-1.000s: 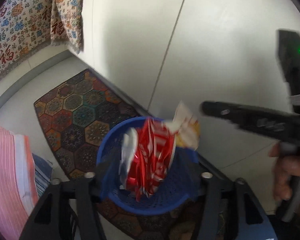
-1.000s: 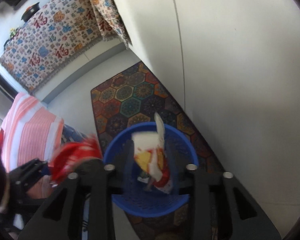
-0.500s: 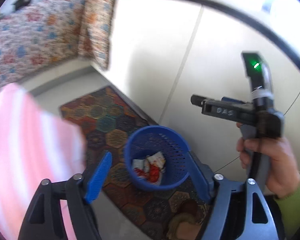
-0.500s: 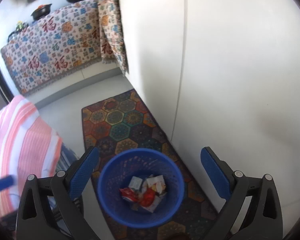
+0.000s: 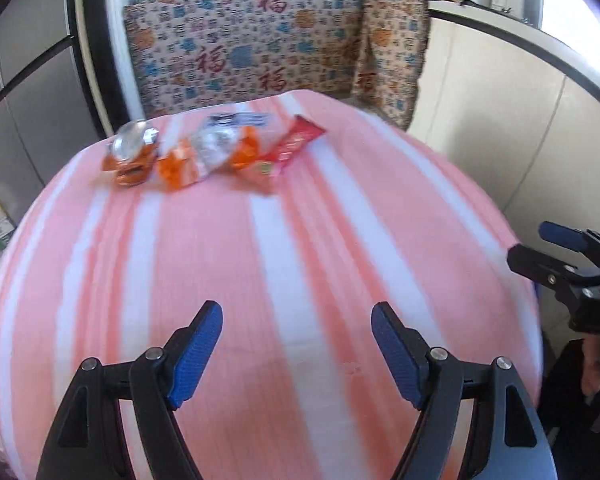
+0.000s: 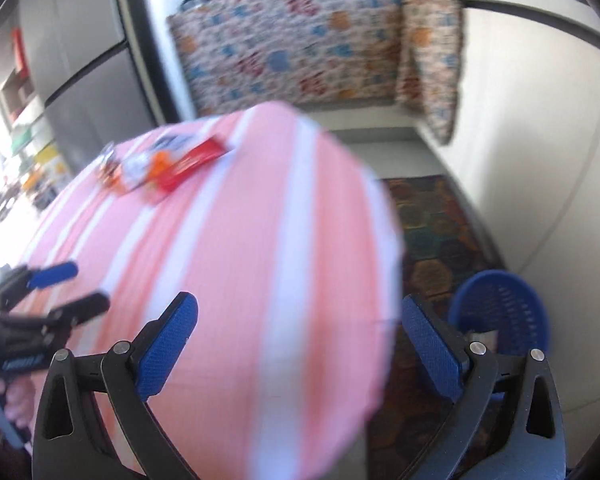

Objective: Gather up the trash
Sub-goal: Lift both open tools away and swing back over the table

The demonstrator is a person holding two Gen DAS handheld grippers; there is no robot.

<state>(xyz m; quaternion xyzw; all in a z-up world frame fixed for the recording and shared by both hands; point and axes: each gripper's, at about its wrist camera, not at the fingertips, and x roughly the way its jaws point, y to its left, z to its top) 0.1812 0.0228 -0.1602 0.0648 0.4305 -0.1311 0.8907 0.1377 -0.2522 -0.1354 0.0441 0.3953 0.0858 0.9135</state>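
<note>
Several snack wrappers lie at the far side of the pink striped table (image 5: 260,280): an orange and silver cup (image 5: 130,156), an orange and clear bag (image 5: 208,152) and a red wrapper (image 5: 294,144). They also show in the right wrist view (image 6: 160,164). My left gripper (image 5: 296,344) is open and empty over the near part of the table. My right gripper (image 6: 300,340) is open and empty over the table's right edge. The blue basket (image 6: 508,304) stands on the floor to the right, with some trash in it.
A patterned rug (image 6: 432,232) lies under the basket beside white cabinets (image 5: 500,120). A cloth-covered counter (image 5: 260,40) with pots stands behind the table. A grey fridge (image 6: 80,80) is at the left.
Both grippers have swung up and away from the basket to face the table. The wrappers dropped a second ago lie in the basket. Both grippers stay open.
</note>
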